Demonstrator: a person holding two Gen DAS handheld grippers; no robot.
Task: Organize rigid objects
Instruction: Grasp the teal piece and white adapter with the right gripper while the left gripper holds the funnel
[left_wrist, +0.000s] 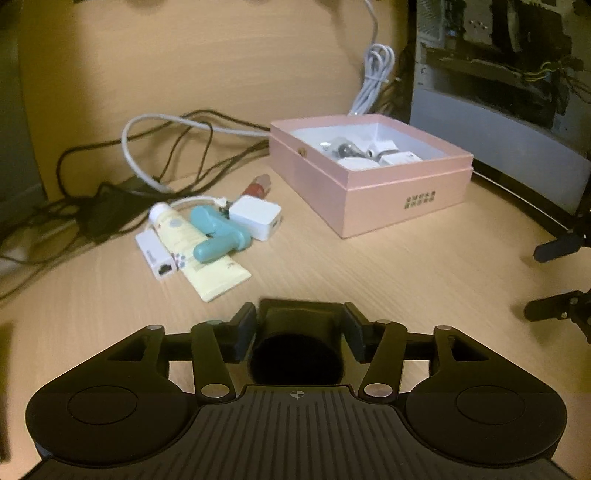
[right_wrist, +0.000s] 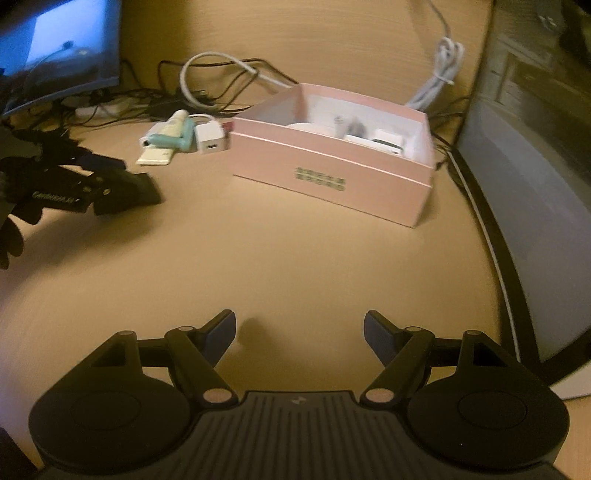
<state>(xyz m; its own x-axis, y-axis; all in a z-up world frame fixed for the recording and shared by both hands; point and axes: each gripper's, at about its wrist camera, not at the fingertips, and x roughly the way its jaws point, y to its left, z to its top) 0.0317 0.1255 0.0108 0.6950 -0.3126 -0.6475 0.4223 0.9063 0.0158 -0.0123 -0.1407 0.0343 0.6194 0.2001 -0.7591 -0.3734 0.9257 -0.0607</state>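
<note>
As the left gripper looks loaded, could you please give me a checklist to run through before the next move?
1. Left gripper clamped on the black object: ok.
2. Right gripper open and empty: ok.
3. Pink box open on top: ok.
4. Free room inside the box for the black object: cannot tell.
5. Teal tool, cream tube and white charger put away: not ok, they lie outside the box.

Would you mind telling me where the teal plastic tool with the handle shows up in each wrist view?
Left wrist view: teal plastic tool left of centre, lying across the cream tube.
Right wrist view: upper left, small, beside the white square charger.
Shared landmark: the open pink cardboard box, to the tool's right.
</note>
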